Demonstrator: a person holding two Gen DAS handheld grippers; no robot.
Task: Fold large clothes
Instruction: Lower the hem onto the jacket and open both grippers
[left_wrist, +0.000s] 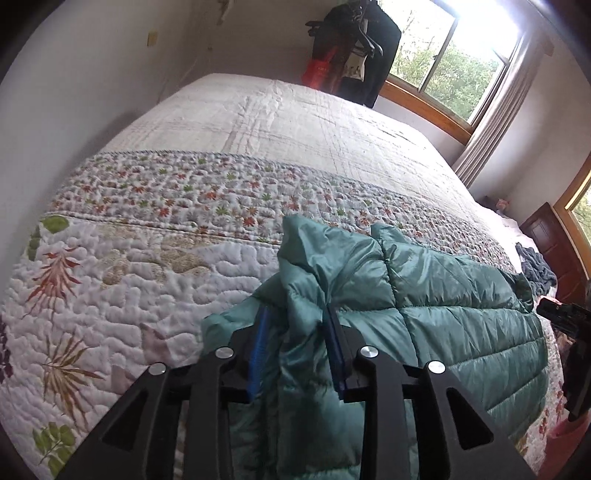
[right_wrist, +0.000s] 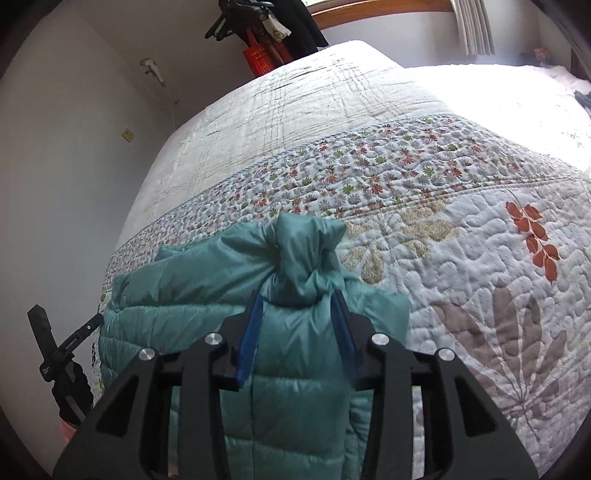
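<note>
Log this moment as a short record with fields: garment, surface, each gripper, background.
garment: teal quilted puffer jacket, lying on the bed
surface: floral quilted bedspread
left hand-held gripper: shut on a bunched jacket edge
right hand-held gripper: shut on a bunched jacket edge
background: dark clothes on hangers, window, curtain

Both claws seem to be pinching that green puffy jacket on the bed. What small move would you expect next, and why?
Probably both lift and carry the gripped edge forward over the quilt. The left gripper and right gripper each pinch a bunched fold of the jacket, whose rest hangs toward the cameras, so it is not laid flat for folding yet.
</note>
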